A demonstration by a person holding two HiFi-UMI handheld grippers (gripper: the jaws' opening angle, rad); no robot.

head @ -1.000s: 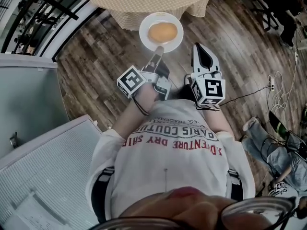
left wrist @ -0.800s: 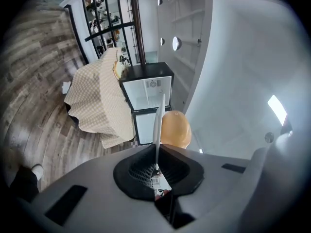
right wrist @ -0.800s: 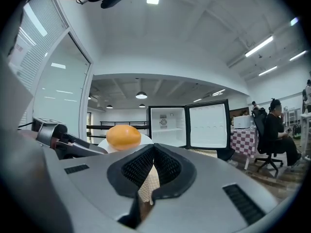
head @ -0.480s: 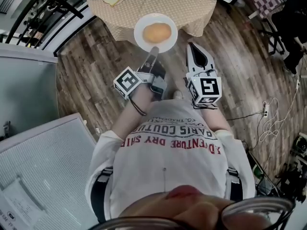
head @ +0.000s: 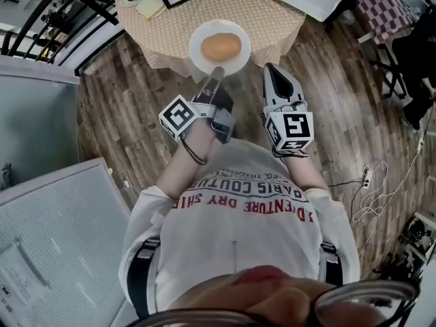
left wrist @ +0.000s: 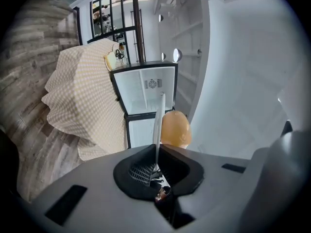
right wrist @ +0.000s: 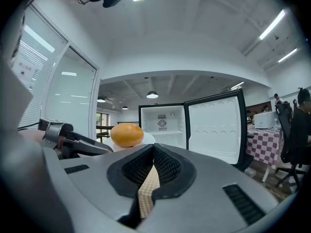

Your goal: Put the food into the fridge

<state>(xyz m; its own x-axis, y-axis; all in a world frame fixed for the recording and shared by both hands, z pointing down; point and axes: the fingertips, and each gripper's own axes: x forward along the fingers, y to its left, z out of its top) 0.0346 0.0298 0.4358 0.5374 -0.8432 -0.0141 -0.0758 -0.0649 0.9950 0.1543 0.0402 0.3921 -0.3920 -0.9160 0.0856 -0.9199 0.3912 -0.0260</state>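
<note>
Left tool (head: 217,72) is clamped on the plate (head: 196,48) rim, food (head: 221,45) just beyond its tips; right tool (head: 272,69) alongside is closed, empty.

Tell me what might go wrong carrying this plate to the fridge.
The left gripper pinches the plate by one rim edge only, so it may tilt or slip. The round orange food lies loose on it and could roll off. The right gripper is shut beside the plate, lending no support.

Left gripper (left wrist: 157,152) jaws pinch plate (left wrist: 158,120) rim; orange food (left wrist: 176,128) on plate; open fridge (left wrist: 146,86) beyond.
</note>
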